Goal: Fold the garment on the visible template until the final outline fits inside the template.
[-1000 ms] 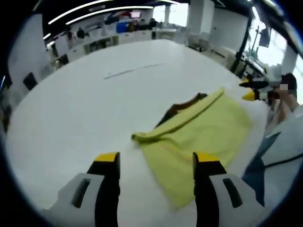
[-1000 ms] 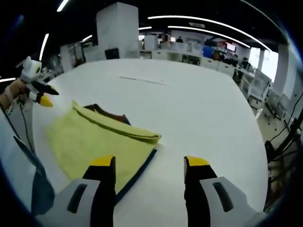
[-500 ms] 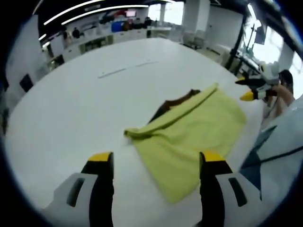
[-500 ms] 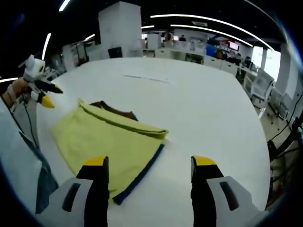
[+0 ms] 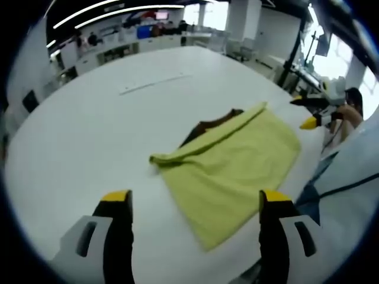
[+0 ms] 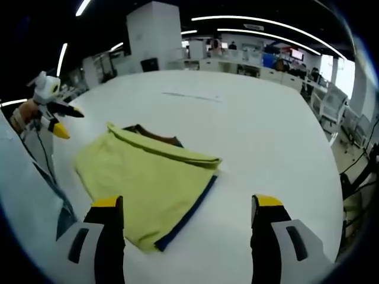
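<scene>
Left gripper (image 5: 192, 204) jaws spread wide, nothing held, above the tabletop (image 5: 89, 130). Folded yellow garment (image 5: 228, 163) lies ahead, its near corner between the two jaw tips, not touching them. Right gripper (image 6: 183, 207) jaws also wide, nothing held; garment (image 6: 148, 177) sits ahead, nearer its left jaw, dark blue edge (image 6: 189, 213) showing along the fold. Garment is close to the tabletop's near edge by the person. Brown patch (image 5: 207, 125) at its far side. Beyond it, a thin line (image 5: 155, 83) marked on the tabletop.
</scene>
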Demonstrator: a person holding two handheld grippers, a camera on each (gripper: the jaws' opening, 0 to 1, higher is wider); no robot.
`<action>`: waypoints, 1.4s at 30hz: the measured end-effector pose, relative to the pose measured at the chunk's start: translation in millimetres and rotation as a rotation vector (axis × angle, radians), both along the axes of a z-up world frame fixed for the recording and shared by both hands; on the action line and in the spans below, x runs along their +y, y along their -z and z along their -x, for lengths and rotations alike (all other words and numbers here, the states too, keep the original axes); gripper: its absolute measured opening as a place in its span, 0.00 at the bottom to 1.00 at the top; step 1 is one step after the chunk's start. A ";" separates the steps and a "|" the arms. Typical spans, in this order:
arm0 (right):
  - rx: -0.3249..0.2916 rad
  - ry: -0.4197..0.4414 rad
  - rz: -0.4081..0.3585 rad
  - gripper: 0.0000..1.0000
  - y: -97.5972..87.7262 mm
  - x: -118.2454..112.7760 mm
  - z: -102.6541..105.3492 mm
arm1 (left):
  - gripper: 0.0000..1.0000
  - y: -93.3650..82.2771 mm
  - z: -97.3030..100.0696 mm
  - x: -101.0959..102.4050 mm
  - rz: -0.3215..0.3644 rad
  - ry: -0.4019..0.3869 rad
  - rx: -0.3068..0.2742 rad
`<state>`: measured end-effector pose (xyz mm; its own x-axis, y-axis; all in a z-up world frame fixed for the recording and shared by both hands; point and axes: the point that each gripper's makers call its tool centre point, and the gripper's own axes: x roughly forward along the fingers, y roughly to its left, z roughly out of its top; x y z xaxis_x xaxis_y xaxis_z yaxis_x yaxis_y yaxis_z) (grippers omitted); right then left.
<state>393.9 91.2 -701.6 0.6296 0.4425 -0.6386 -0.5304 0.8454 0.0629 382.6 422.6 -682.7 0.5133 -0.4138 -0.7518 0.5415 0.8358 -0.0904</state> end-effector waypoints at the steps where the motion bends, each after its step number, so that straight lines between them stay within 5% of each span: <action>1: 0.005 0.006 -0.015 0.92 -0.8 0.9 1.3 | 0.88 0.2 1.0 -0.2 -0.001 0.000 -0.001; 23: 0.076 -0.037 -0.002 0.85 14.3 6.9 37.5 | 0.73 13.4 28.7 7.2 0.000 -0.009 0.056; 33: 0.067 -0.014 -0.039 0.55 13.5 6.2 44.0 | 0.61 21.9 35.0 10.6 0.051 -0.042 0.083; 42: 0.142 -0.046 -0.055 0.25 23.5 11.1 62.5 | 0.55 37.1 51.2 9.4 0.069 -0.050 0.140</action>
